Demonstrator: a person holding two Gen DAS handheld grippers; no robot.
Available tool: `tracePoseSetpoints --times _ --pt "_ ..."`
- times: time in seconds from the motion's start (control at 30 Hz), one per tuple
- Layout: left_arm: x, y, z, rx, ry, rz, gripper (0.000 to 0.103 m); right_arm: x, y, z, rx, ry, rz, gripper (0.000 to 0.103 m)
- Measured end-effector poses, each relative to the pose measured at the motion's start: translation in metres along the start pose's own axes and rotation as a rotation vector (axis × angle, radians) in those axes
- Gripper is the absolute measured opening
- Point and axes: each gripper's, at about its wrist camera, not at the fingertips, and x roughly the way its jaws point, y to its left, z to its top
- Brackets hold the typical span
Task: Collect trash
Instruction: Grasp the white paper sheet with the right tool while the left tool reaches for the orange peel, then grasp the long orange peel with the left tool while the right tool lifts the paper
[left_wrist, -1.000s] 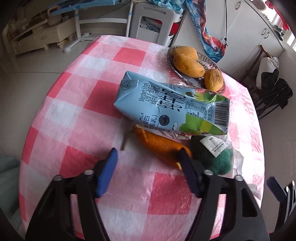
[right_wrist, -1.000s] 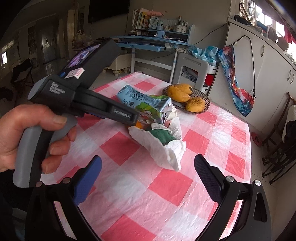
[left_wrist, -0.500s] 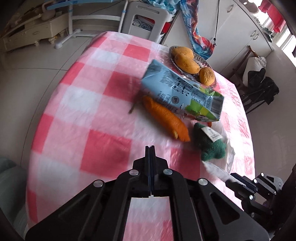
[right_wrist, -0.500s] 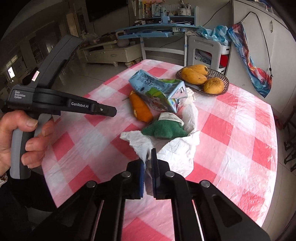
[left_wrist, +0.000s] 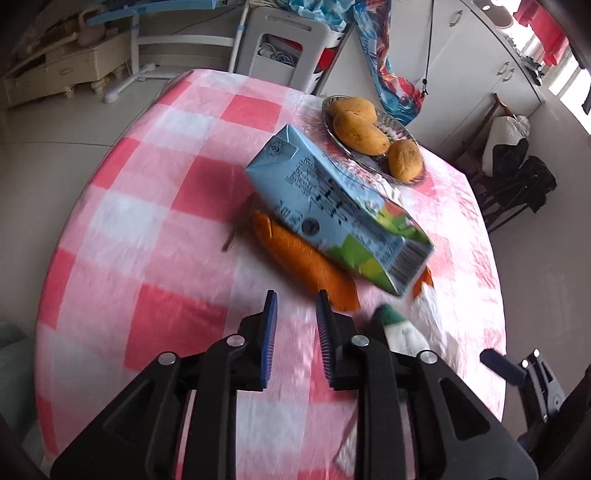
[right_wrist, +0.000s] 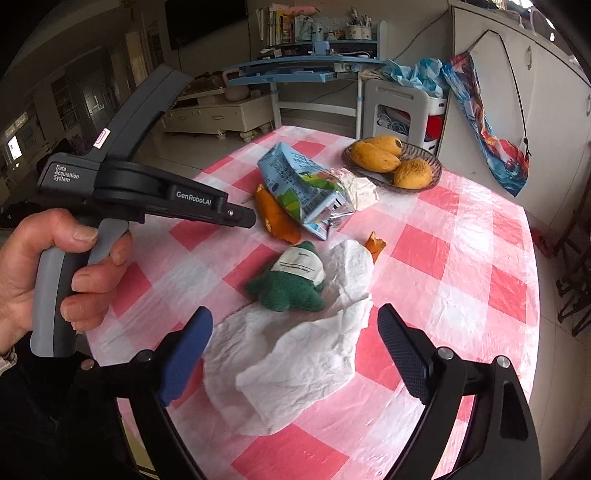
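Both grippers, pressed together half a second ago, are parting again. Left gripper: jaws are opening, only a narrow gap so far, nothing between them, hovering over the checked tablecloth. Right gripper: jaws are opening wide, empty, hanging above the crumpled white tissue, pads not touching it.

Just beyond the left jaws an orange plush carrot is lying on the cloth; a blue and green milk carton is resting on it, tilted. Right of the carrot's tip a green plush toy with a white tag is showing, partly hidden behind the gripper frame.

From the right wrist view, that green toy is sitting against the far edge of the tissue. Carton and carrot are lying farther back, the carton's opened end crumpled. A bowl with three mangoes is standing near the far table edge. A hand is gripping the left gripper's grey handle at the left.
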Motion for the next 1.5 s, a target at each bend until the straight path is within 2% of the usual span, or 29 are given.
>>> tracePoseSetpoints --times 0.1,0.17,0.23,0.33,0.4,0.47,0.57,0.77,0.9,1.03,1.1,1.2,1.3,1.33,1.4,1.5 --pt "0.009 -0.001 0.01 -0.025 -0.016 -0.017 0.033 0.018 -0.004 0.003 0.014 0.035 0.027 0.086" --pt "0.016 -0.009 0.013 0.004 -0.018 0.0 0.035 0.031 0.001 0.001 -0.017 0.087 0.011 0.086" --pt "0.021 -0.016 0.016 0.041 -0.035 0.032 0.038 0.038 0.006 -0.003 -0.051 0.122 -0.002 0.08" --pt "0.024 -0.02 0.02 0.074 -0.053 0.054 0.039 0.035 0.006 -0.003 -0.078 0.121 -0.026 0.053" --pt "0.023 -0.021 0.02 0.084 -0.059 0.048 0.028 0.031 -0.002 -0.001 -0.043 0.12 0.003 0.02" --pt "0.021 -0.019 0.02 0.093 -0.059 0.047 0.013 0.026 -0.004 -0.001 -0.03 0.109 0.029 0.013" --pt "0.013 -0.011 0.018 0.094 -0.055 0.038 0.007 0.017 -0.002 0.001 -0.033 0.085 0.05 0.011" --pt "-0.016 0.012 0.0 0.094 -0.028 0.01 0.006 -0.017 0.0 0.004 -0.01 -0.022 0.073 0.011" --pt "-0.038 0.022 -0.021 0.132 -0.006 -0.006 0.006 -0.031 0.005 0.002 0.013 -0.063 0.105 0.011" --pt "-0.052 0.033 -0.051 0.165 0.045 -0.01 0.007 -0.032 0.024 -0.004 -0.015 -0.041 0.146 0.011" --pt "-0.058 0.034 -0.066 0.199 0.059 0.013 0.007 -0.031 0.037 -0.012 -0.039 -0.013 0.155 0.011" --pt "-0.067 0.039 -0.08 0.205 0.056 0.05 0.015 -0.029 0.05 -0.025 -0.063 0.02 0.151 0.011" --pt "-0.072 0.043 -0.082 0.181 0.039 0.068 0.037 -0.027 0.057 -0.03 -0.068 0.033 0.144 0.011" --pt "-0.072 0.044 -0.081 0.171 0.029 0.089 0.047 -0.027 0.057 -0.032 -0.066 0.035 0.141 0.011" --pt "-0.068 0.047 -0.079 0.145 0.024 0.122 0.052 -0.027 0.058 -0.035 -0.063 0.036 0.137 0.011" --pt "-0.058 0.051 -0.076 0.096 0.031 0.112 0.056 -0.026 0.06 -0.037 -0.065 0.037 0.137 0.011"
